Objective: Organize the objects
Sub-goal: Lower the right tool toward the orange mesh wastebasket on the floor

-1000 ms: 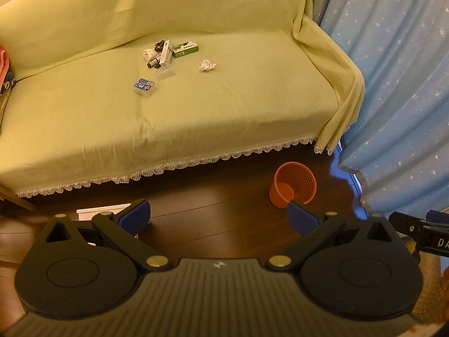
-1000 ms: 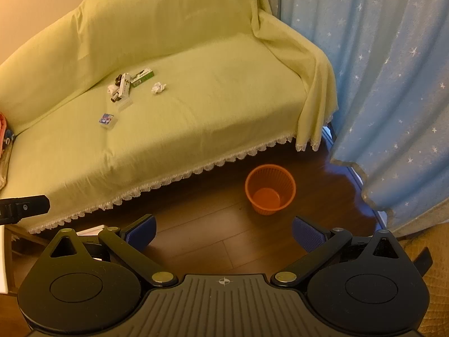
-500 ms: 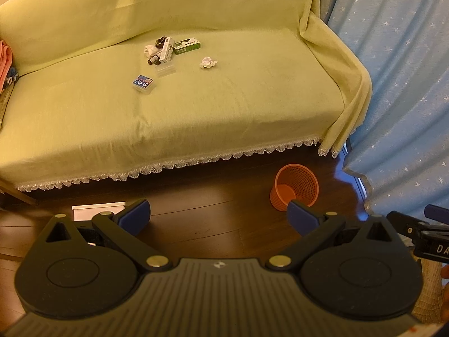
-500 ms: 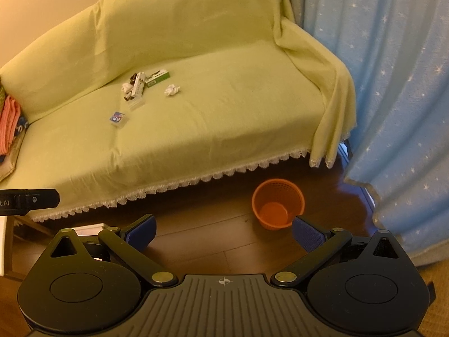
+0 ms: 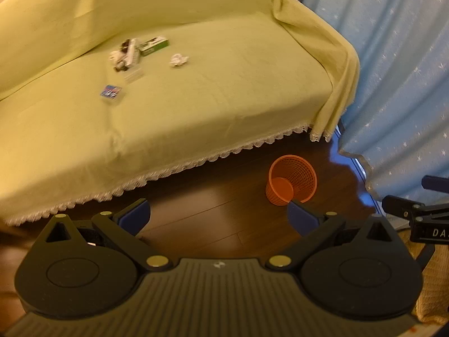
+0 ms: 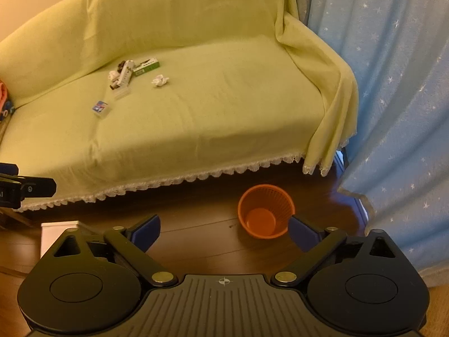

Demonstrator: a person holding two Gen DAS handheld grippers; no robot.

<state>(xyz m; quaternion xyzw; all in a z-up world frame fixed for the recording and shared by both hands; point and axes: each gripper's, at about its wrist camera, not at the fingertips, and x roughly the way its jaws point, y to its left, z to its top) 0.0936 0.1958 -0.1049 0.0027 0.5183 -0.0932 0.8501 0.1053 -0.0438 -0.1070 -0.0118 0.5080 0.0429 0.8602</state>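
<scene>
Small items lie on the green-covered sofa (image 6: 210,112): a green box (image 6: 146,66), a white tube and dark bits (image 6: 121,76), a clear case (image 6: 122,93), a crumpled paper ball (image 6: 160,80) and a blue card pack (image 6: 100,107). The same things show in the left wrist view: green box (image 5: 154,45), paper ball (image 5: 178,60), card pack (image 5: 111,92). An orange mesh bin (image 6: 265,214) stands on the floor; it also shows in the left wrist view (image 5: 291,179). My left gripper (image 5: 218,215) and right gripper (image 6: 224,231) are open and empty, over the floor, far from the sofa.
A blue star-print curtain (image 6: 393,84) hangs at the right. A white box (image 6: 54,234) sits on the dark wood floor (image 6: 196,233) at lower left. The sofa's lace hem (image 6: 196,177) hangs at the front. Orange cloth (image 6: 3,91) lies at the sofa's left end.
Both cameras have swung and moved a little closer to the sofa; the items and the bin sit lower and nearer in view. Both grippers stay open and empty.
</scene>
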